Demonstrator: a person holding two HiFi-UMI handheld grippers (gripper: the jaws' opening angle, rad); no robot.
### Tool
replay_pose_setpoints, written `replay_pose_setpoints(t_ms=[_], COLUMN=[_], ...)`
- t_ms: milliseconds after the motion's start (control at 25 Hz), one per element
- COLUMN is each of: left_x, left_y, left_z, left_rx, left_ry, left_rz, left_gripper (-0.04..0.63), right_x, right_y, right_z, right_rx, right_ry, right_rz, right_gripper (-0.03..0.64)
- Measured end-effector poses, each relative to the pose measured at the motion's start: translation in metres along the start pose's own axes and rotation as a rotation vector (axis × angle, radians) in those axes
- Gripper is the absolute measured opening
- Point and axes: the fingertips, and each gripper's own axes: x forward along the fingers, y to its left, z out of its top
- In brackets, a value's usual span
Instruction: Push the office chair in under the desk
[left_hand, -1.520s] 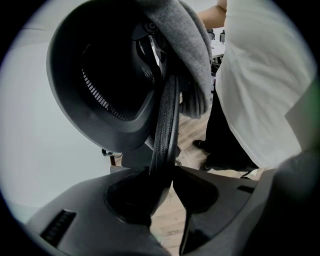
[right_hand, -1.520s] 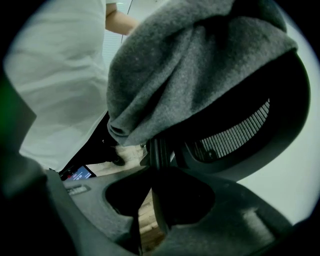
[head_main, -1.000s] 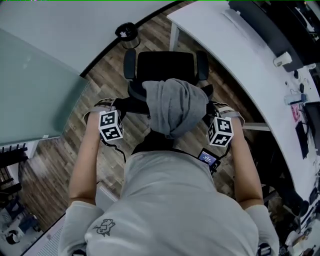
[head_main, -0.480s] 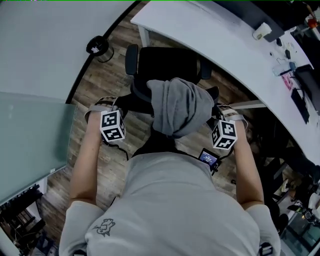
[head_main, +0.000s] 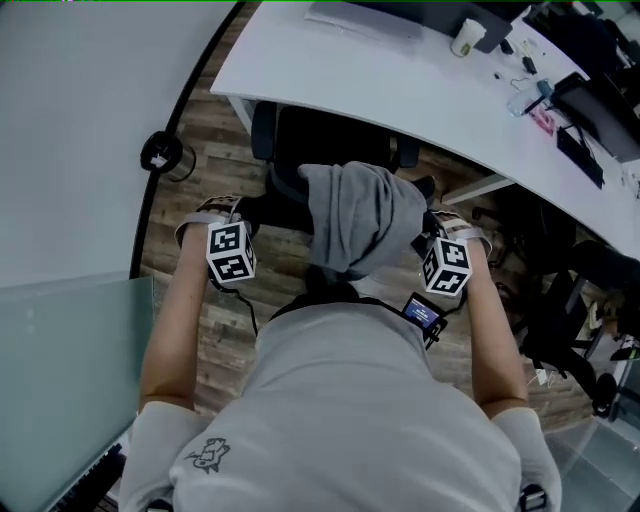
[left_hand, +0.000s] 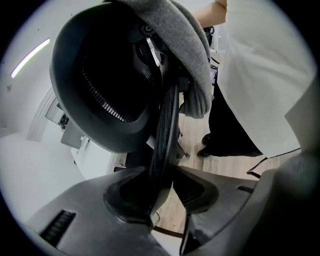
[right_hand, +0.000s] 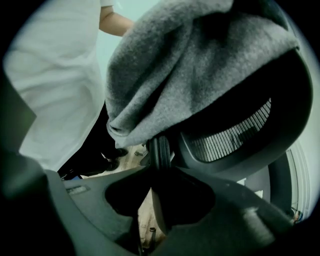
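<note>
The black office chair (head_main: 330, 135) stands before me, its seat front just under the white desk (head_main: 400, 70). A grey garment (head_main: 360, 215) hangs over its backrest. My left gripper (head_main: 232, 208) grips the backrest's left edge and my right gripper (head_main: 442, 218) grips its right edge. In the left gripper view the left gripper (left_hand: 165, 185) is shut on the thin black backrest rim (left_hand: 164, 135), below the chair's headrest (left_hand: 105, 75). In the right gripper view the right gripper (right_hand: 157, 195) is shut on the same kind of rim (right_hand: 160, 152), under the garment (right_hand: 190, 70).
A round bin (head_main: 160, 157) sits on the wood floor by the curved wall at left. A glass panel (head_main: 60, 380) stands at lower left. A desk leg (head_main: 480, 188) and a dark chair (head_main: 560, 300) are at right. A cup (head_main: 465, 38) and small items lie on the desk.
The chair has rolled forward with both grippers on it. The desk edge has come closer and now covers the seat's front. The bin has slid left and down in view.
</note>
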Motion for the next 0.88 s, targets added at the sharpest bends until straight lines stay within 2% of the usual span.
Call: replay_pose_setpoints(t_ms=[160, 360, 640, 880], left_x=[0.012, 0.027, 0.05, 0.07], left_y=[0.032, 0.059, 0.107, 0.148], left_z=[0.011, 0.031, 0.069, 0.099], left_rx=[0.064, 0.107, 0.152, 0.178], left_ry=[-0.023, -0.052, -0.073, -0.077], left_rz=[0.001, -0.019, -0.026, -0.033], left_gripper=[0.149, 0.147, 0.15, 0.152], right_x=[-0.001, -0.001, -0.002, -0.003], right_y=[-0.013, -0.028, -0.061, -0.092], right_z=[-0.011, -0.029, -0.066, -0.096], right_rx=[0.051, 0.103, 0.149, 0.172], right_ry=[0.011, 0.028, 0.043, 0.046], right_rz=[-0.029, -0.04, -0.075, -0.063], right_gripper=[0.117, 0.118, 0.12, 0.12])
